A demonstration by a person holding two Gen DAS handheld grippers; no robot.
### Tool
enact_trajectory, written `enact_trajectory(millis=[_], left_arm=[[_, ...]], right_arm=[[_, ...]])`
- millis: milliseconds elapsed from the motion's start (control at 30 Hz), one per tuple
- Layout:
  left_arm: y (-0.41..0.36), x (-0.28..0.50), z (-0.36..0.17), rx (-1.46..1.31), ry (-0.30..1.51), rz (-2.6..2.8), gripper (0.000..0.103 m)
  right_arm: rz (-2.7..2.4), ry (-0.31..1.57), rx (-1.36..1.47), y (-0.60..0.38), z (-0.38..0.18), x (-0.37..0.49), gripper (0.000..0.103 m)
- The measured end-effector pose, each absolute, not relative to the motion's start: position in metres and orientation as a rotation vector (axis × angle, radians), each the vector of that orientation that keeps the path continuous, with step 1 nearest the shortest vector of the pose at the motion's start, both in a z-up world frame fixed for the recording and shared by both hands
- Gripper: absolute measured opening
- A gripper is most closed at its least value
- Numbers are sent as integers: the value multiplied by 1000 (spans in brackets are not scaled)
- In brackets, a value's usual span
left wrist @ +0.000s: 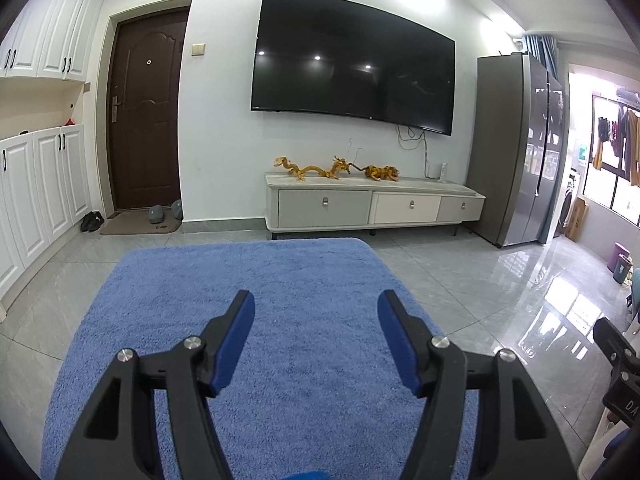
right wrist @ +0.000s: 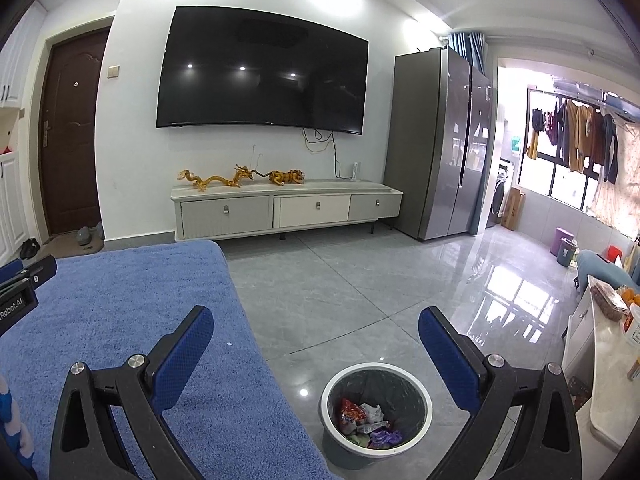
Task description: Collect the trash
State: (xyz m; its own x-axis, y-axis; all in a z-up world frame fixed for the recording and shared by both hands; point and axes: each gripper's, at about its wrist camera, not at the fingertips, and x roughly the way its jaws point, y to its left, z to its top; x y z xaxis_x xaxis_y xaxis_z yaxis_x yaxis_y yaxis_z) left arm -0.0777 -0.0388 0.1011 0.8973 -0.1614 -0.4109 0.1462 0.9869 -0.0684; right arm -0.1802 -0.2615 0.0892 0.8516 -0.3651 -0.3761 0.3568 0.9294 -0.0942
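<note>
Left wrist view
Left gripper [left wrist: 316, 304]: jaws spread wide, nothing between them, over the blue rug [left wrist: 168, 304].
Far wall: television [left wrist: 352, 60] above a low cabinet [left wrist: 372, 204].

Right wrist view
Right gripper [right wrist: 316, 320]: jaws spread wide, empty.
Bin [right wrist: 425, 390]: near, on the grey floor [right wrist: 360, 280] just right of the rug.
Trash [right wrist: 366, 424]: crumpled wrappers lying inside the bin.

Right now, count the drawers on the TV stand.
3, all in one row across the TV stand: the left drawer, the middle drawer and the right drawer. None looks hidden.
</note>
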Motion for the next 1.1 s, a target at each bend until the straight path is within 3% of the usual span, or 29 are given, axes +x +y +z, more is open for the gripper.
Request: enact_trajectory(millis=[1100], left_arm=[[-30, -89, 94, -24, 438, -123, 69]], right_arm=[[-372, 426, 7, -257, 83, -177, 103]])
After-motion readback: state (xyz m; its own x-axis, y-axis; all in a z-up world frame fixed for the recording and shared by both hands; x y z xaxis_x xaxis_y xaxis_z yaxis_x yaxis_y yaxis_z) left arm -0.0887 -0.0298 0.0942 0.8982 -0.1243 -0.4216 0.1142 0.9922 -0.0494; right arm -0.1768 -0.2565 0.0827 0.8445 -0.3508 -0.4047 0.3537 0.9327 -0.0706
